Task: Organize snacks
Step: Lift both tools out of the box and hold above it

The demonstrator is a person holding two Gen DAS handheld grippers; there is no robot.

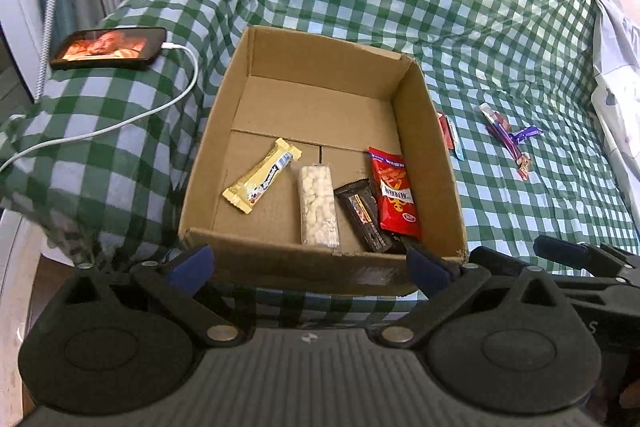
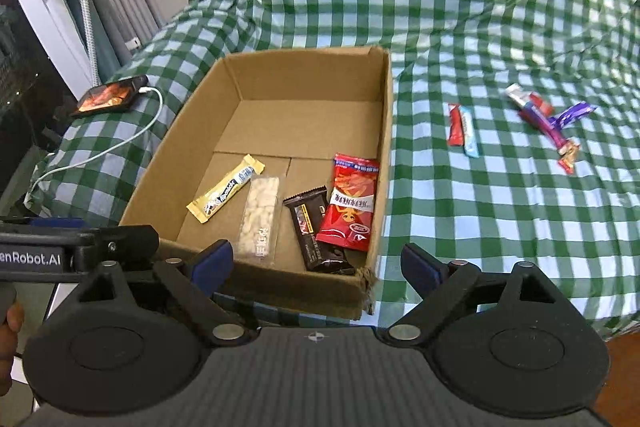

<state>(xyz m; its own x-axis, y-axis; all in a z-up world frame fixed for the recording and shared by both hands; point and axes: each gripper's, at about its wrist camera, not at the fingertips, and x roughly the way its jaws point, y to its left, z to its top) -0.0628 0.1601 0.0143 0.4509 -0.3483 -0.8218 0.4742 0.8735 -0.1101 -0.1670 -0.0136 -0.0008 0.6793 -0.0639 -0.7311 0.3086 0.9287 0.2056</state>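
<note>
An open cardboard box (image 1: 416, 95) (image 2: 386, 115) sits on a green checked cloth. Inside lie a yellow bar (image 1: 262, 181) (image 2: 226, 193), a clear pack of white pieces (image 1: 318, 205) (image 2: 260, 217), a dark brown bar (image 1: 362, 215) (image 2: 316, 233) and a red packet (image 1: 396, 193) (image 2: 350, 203). On the cloth right of the box lie a red bar with a blue one (image 1: 450, 131) (image 2: 462, 129), and farther right a small heap of purple and red wrappers (image 1: 510, 137) (image 2: 550, 123). My left gripper (image 1: 308, 263) hangs open and empty before the box's near wall. My right gripper (image 2: 318, 261) is open and empty at the box's near right corner.
A phone (image 1: 110, 49) (image 2: 110, 97) with a lit screen lies left of the box, its white cable (image 1: 120, 121) (image 2: 132, 139) trailing over the cloth. A white sheet (image 1: 616, 67) borders the far right. A radiator and a wall stand at the far left.
</note>
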